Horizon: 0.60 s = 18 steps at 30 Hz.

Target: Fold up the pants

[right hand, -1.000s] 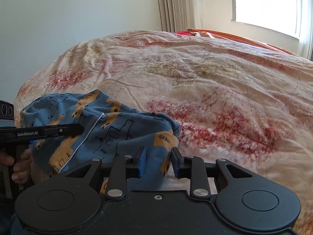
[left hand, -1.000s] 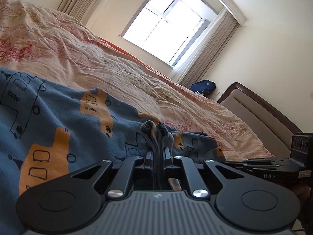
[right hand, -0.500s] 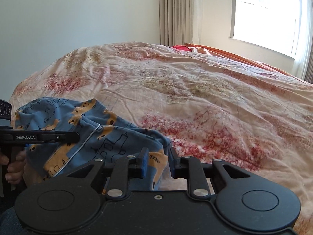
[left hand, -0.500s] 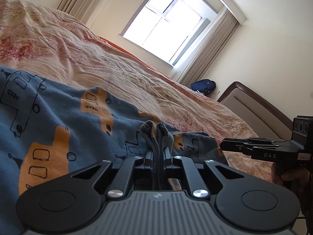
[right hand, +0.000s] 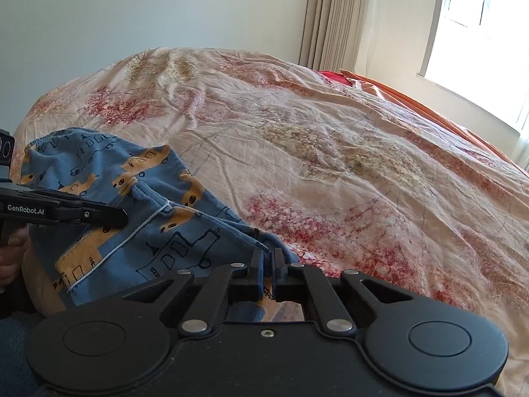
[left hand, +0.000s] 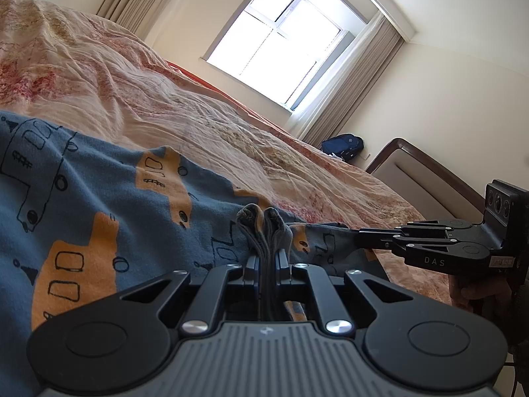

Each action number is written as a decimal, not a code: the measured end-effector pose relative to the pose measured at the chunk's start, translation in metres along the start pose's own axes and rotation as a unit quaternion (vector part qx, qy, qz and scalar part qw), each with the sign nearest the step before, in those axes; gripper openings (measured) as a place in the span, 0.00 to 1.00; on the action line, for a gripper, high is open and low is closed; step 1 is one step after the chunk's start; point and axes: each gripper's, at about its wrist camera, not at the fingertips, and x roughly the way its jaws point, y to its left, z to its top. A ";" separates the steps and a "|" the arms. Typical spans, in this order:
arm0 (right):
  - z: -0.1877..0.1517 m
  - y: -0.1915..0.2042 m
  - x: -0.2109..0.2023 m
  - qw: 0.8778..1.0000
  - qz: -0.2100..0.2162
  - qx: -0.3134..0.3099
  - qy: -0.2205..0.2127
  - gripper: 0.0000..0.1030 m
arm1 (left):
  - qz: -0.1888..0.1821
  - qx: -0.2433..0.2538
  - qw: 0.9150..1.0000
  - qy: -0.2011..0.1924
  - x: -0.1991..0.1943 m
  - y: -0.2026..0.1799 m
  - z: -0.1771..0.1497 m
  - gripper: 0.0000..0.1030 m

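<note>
Blue pants (right hand: 139,218) at quilt (right hand: 330,152) edge

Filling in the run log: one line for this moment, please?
stage: grasp both ends | left gripper: shut on pants | right gripper: shut on pants edge | pants: on bedspread

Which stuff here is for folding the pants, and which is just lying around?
For the job:
- blue truck-print pants
- left gripper, clamped on them
- right gripper, clamped on them

Lying about:
- floral bedspread
- blue backpack
- headboard
</note>
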 end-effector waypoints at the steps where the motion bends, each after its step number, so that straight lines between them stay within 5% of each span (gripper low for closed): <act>1: 0.001 0.002 0.000 1.000 -0.007 -0.006 0.001 0.03 | -0.001 0.000 1.000 0.000 0.000 0.000 0.000 0.08; 13: 0.015 0.001 0.015 0.998 -0.047 -0.014 -0.026 0.03 | -0.003 0.000 1.000 -0.001 -0.001 0.001 0.000 0.08; 16: 0.006 0.001 0.008 0.998 -0.050 0.012 -0.032 0.14 | -0.006 -0.003 1.000 -0.001 -0.001 0.001 0.000 0.08; 18: -0.004 -0.003 -0.005 0.997 -0.051 0.049 -0.040 0.34 | -0.007 -0.003 1.000 0.000 -0.002 0.001 0.000 0.08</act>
